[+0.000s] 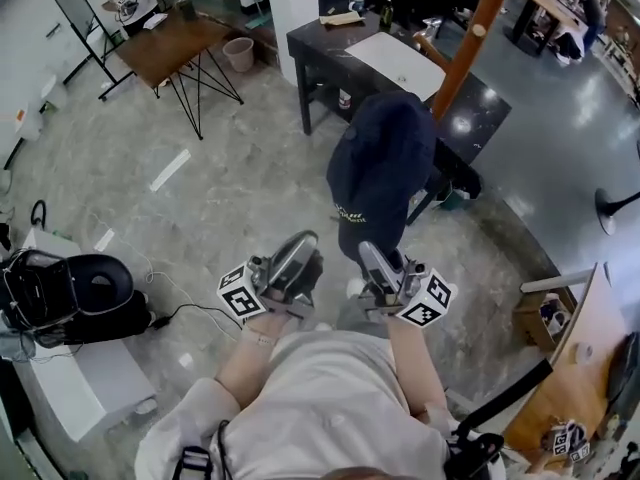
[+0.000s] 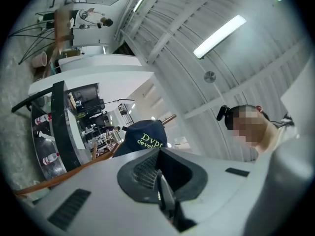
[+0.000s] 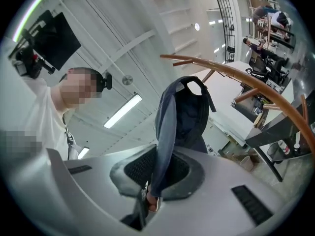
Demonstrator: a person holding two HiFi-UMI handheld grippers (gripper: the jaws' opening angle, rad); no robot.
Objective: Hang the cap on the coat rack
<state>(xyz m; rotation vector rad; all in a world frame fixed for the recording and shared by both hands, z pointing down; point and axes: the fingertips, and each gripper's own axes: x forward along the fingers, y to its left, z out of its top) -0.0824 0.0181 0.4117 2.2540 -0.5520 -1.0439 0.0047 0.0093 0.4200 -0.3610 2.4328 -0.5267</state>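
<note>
Head view: the navy cap point(image 1: 380, 168) stands up from the right gripper point(image 1: 378, 260) and hides the lower pole of the coat rack point(image 1: 468, 38) behind it. The left gripper point(image 1: 293, 256) is just to its left.

Left gripper view: jaws pressed together, holding nothing (the cap is partly cut off beyond).

Right gripper view: jaws pinch the cap's brim edge.

We're seeing the cap point(image 1: 380, 168) sitting mid-frame, right above the right gripper point(image 1: 376, 260), with the left gripper point(image 1: 293, 256) hanging just left. The coat rack point(image 1: 468, 43) is standing upper right, a table point(image 1: 318, 40) sitting behind the cap.
</note>
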